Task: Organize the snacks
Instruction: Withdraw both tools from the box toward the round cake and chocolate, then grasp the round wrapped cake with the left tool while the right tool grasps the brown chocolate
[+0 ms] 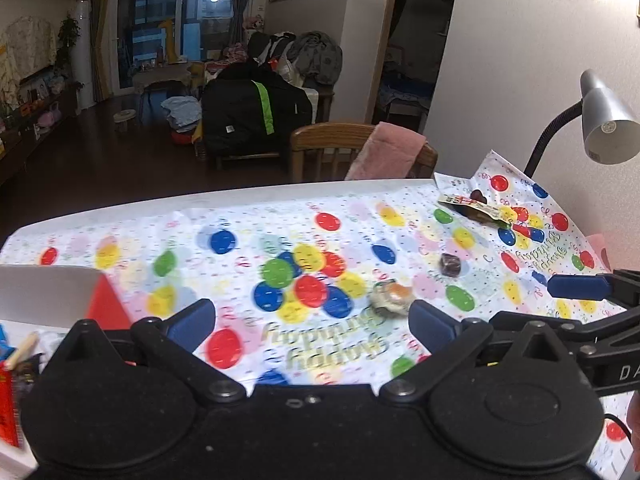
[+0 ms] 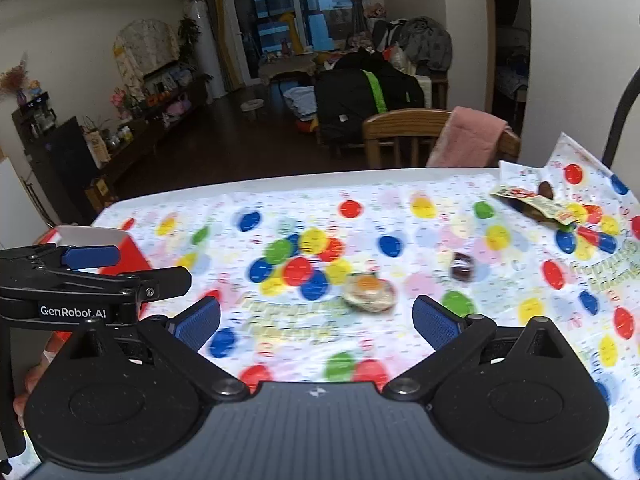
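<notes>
Both grippers are held low over a table [image 2: 280,180] spread with a balloon-print cloth [image 2: 400,216], side by side and pointing the same way.

Left gripper [image 1: 312,320]: jaws are spread wide, blue pads [image 1: 192,320] showing, nothing between them. Right gripper [image 2: 316,320]: jaws likewise wide apart and bare.

A round wrapped snack [image 2: 370,292], pale with an orange-brown centre, lies flat on the cloth. In the right wrist view it is seen just ahead of the open jaws, a little right of centre; in the left wrist view it sits just beside the right-hand pad. It is touched by neither gripper. Blur softens it, so the wrapper's detail cannot be read.

A small dark wrapped sweet [image 2: 462,266] lies farther out and to the right, apart from the round snack.

Near the far right corner a flat packet [image 2: 532,200] with a printed label lies on the cloth, with a small dark brown piece [image 2: 545,189] just behind it, possibly a chocolate.

At the left edge a box with red sides and a white rim [image 2: 120,248] is seen, partly hidden by the left gripper. Its contents are not visible.

A grey desk lamp [image 1: 604,120] on a black bendable neck stands at the right. A wooden chair [image 2: 404,132] draped with a pink cloth [image 2: 468,140] is placed behind the table.
</notes>
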Demonstrator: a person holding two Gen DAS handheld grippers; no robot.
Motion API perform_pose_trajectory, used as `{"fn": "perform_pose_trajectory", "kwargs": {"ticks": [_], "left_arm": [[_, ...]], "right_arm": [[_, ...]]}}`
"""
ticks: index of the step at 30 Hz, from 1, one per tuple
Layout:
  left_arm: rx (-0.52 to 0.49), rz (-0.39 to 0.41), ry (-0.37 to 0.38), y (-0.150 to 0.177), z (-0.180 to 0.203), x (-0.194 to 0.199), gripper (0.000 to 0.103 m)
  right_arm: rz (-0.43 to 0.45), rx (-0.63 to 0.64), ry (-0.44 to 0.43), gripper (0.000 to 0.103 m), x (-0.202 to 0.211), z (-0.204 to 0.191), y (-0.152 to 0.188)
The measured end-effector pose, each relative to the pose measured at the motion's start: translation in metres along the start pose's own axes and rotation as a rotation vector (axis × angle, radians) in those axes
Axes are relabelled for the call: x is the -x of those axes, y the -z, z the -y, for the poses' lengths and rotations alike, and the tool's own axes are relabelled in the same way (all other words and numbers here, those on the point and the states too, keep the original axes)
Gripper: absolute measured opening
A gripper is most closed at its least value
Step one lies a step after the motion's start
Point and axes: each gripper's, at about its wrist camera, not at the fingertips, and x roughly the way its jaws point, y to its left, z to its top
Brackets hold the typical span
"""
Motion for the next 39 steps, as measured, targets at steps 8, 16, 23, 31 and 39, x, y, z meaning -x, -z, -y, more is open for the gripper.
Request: {"fn": "perform_pose_trajectory", "kwargs": {"ticks": [8, 16, 23, 31, 39], "left_arm": [[-0.020, -0.022, -0.006, -0.005, 0.040, -0.041, 0.103], [-0.047, -0.052, -0.018, -0.005, 0.069, -0.089, 0.103], [-0.083, -0.086, -0.014, -0.004, 0.090, -0.131, 0.103], [-0.128, -0.136, -0.001, 0.000, 0.105, -0.169, 0.103], [-0.150, -0.184, -0.006, 0.005, 0.112, -0.197, 0.098]], "right_arm": [[-0.041, -0.058, 0.060, 0.103, -0.018, 0.062, -0.007], [-0.109, -0.179, 0.128, 0.103, -0.061, 0.136, -0.014], [-0.153, -0.201, 0.140, 0.103, -0.107, 0.165, -0.022], [-0.205, -0.202, 0.143, 0.102, -0.156, 0.174, -0.031], [-0.235, -0.180, 0.174, 0.093, -0.192, 0.171, -0.035]]}}
